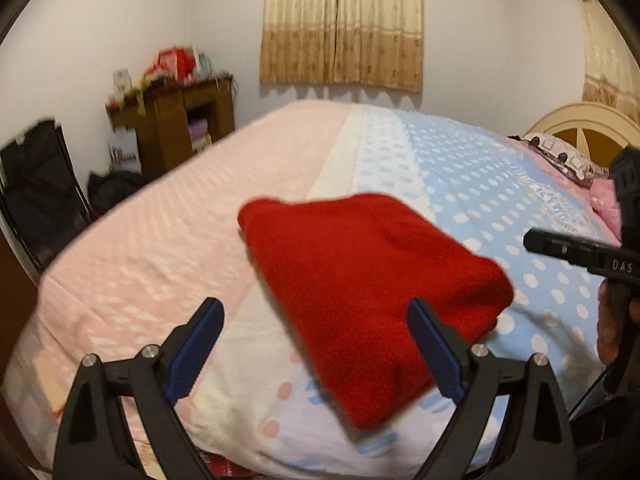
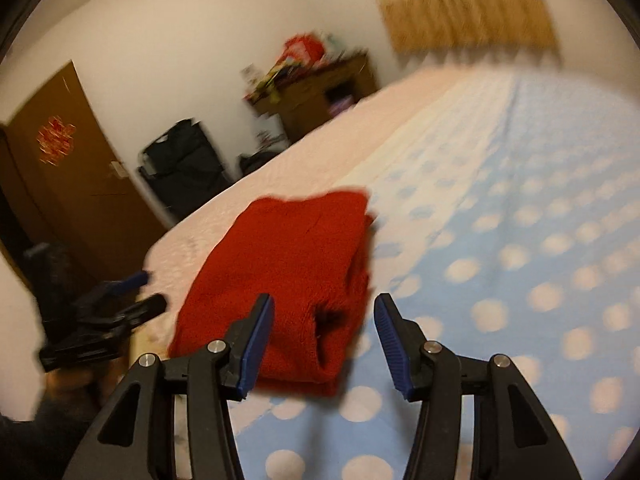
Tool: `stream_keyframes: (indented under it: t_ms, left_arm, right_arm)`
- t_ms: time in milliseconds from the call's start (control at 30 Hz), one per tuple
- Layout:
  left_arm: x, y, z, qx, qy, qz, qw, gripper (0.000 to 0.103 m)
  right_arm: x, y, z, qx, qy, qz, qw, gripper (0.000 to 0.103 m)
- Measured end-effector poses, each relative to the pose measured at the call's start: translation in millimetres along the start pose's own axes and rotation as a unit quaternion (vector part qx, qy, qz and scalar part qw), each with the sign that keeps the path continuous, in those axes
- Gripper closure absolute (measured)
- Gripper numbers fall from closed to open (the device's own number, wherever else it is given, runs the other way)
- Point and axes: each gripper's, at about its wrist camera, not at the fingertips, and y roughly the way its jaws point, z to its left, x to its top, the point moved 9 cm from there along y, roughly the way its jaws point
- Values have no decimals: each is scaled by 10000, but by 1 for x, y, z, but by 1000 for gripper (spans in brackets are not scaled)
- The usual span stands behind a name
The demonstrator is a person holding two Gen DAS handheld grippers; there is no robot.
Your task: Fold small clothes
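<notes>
A folded red garment [image 1: 372, 300] lies mid-frame on the bedspread [image 1: 160, 248]; left gripper [image 1: 316, 344] and right gripper [image 2: 324, 344] gape, gripping nothing.

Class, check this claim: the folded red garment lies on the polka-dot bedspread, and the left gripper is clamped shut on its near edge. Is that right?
One detail is wrong. The folded red garment does lie on the polka-dot bedspread, but the left gripper is not clamped on it: the left wrist view shows its jaws standing wide open, nothing pinched between the blue pads.

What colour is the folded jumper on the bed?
Red, plain with no pattern: the folded jumper shows best in the left wrist view.
</notes>
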Motion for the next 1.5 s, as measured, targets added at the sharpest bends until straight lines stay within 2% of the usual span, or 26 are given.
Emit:
stream_keyframes:
  t_ms: [67, 133, 233, 700, 1500]
  left_arm:
    - [8, -12, -5, -72, 22, -199, 9998, 7]
    - [14, -20, -8, -132, 8, -306, 9994, 3]
    - [18, -30, -11, -152, 28, -455, 9988, 1]
    - [17, -42, -23, -244, 52, -560, 9981, 1]
    - [11, -38, -32, -281, 118, -507, 9983, 1]
  right_arm:
    - [6, -21, 10, -251, -239, -337, 9988, 49]
    - [13, -33, 15, -471, -384, -546, 9967, 48]
    - [15, -50, 29, -632, -596, -726, 9936, 46]
    - [14, -77, 54, -597, -756, -842, 9918, 45]
    - [8, -78, 59, -586, -756, -865, 9916, 44]
